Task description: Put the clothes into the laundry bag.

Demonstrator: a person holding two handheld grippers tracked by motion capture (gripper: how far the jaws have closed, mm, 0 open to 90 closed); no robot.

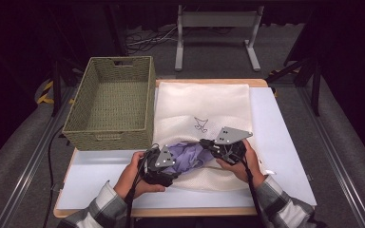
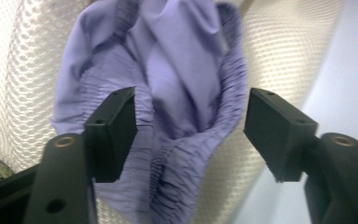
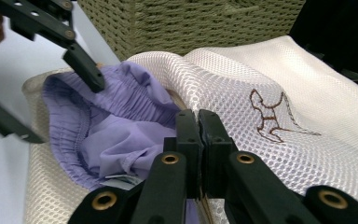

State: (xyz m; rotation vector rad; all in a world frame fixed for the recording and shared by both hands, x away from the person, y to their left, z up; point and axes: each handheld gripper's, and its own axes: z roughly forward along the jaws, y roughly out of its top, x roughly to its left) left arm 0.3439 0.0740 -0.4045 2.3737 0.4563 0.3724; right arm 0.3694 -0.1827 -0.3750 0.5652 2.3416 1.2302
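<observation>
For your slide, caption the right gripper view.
Right gripper pinches the mesh bag's rim, purple garment half inside.

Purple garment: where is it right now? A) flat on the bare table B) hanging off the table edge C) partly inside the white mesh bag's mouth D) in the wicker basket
C: the purple garment sits bunched in the open mouth of the white mesh bag, beside the wicker basket.

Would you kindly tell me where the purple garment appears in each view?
High view: purple garment bottom centre, between both hand-held grippers.
Left gripper view: centre, between open jaws.
Right gripper view: left of centre.
Shared landmark: white mesh bag around it.
</observation>
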